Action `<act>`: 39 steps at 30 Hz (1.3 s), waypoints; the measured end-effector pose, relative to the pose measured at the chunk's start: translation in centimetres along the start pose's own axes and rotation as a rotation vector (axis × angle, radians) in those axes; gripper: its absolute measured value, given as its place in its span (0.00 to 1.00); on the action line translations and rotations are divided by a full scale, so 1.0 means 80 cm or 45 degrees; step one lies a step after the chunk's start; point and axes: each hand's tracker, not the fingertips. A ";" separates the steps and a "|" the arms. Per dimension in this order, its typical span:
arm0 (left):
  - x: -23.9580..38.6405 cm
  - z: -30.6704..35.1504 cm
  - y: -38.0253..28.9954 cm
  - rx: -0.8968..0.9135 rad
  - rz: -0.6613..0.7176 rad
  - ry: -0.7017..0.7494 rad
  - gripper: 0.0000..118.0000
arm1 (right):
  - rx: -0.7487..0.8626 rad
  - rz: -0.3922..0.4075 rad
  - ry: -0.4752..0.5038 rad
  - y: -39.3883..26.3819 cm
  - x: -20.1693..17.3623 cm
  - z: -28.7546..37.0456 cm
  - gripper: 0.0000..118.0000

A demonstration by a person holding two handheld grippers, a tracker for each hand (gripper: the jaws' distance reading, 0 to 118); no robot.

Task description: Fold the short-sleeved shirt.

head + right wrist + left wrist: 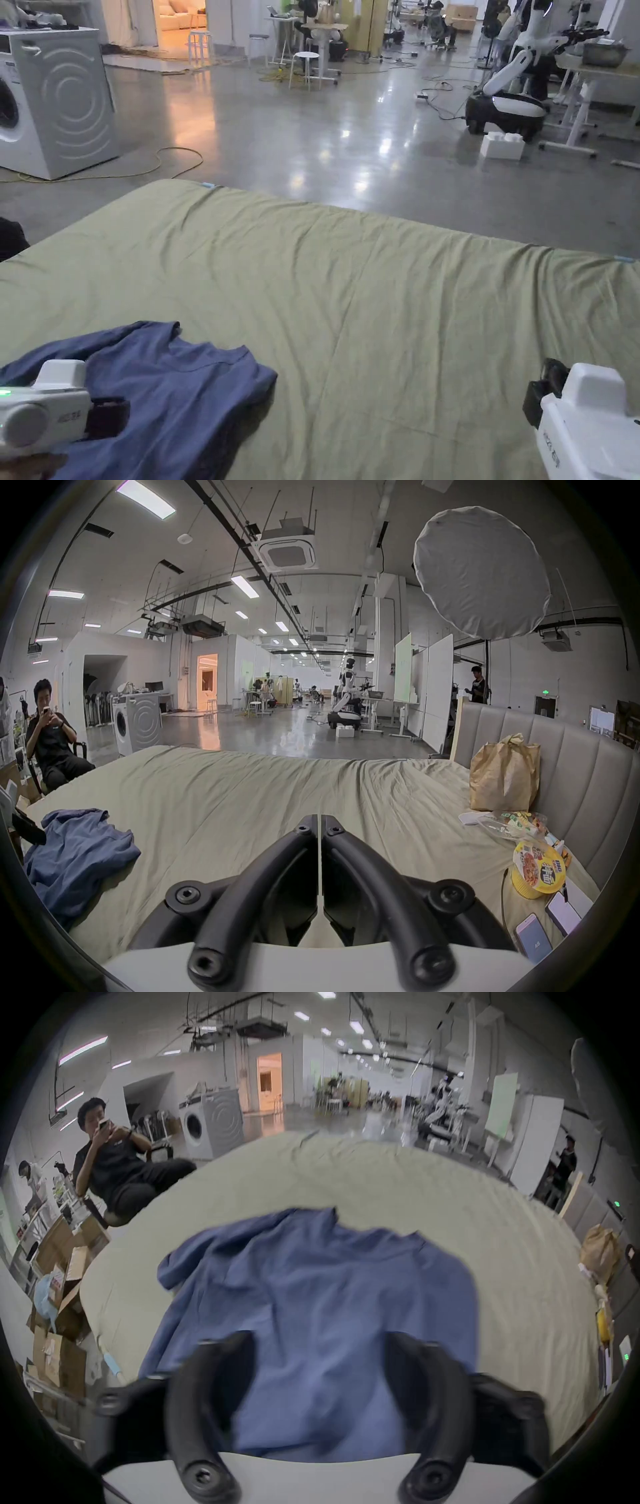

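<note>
- My left gripper [317, 1369] has its jaws spread wide over the near part of the blue shirt [311, 1303]; I can't tell whether they touch the cloth, and nothing is pinched.
- My right gripper [319, 830] has its jaws pressed together on nothing, above bare sheet well to the right of the shirt.
- The shirt lies crumpled at the near left of the bed [387, 300], close to the left edge in the left gripper view.
- Open green sheet runs from the shirt to the far edge and rightward.
- At the right, a padded headboard [571, 757] borders the bed, with a brown paper bag [505, 774], a noodle cup [538, 869] and two phones [533, 937] lying beside it.
- Beyond the far edge is polished floor, a washing machine [56, 100] at the left, a white robot [519, 81] at the right.
- A seated person [114, 1165] is off the left edge.
</note>
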 end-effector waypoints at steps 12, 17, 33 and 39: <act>0.003 -0.112 -0.039 -0.146 0.030 0.069 0.67 | -0.098 0.001 0.028 -0.024 -0.007 -0.001 0.02; 0.030 -0.106 -0.044 -0.076 -0.088 0.117 0.06 | -0.118 0.000 0.033 -0.030 -0.007 0.003 0.02; 0.006 0.028 0.047 0.373 -0.001 -0.062 0.02 | -0.103 -0.028 0.025 -0.024 0.000 0.012 0.02; 0.066 0.132 0.092 0.709 -0.123 -0.232 0.00 | -0.072 -0.032 0.038 -0.016 0.002 0.018 0.02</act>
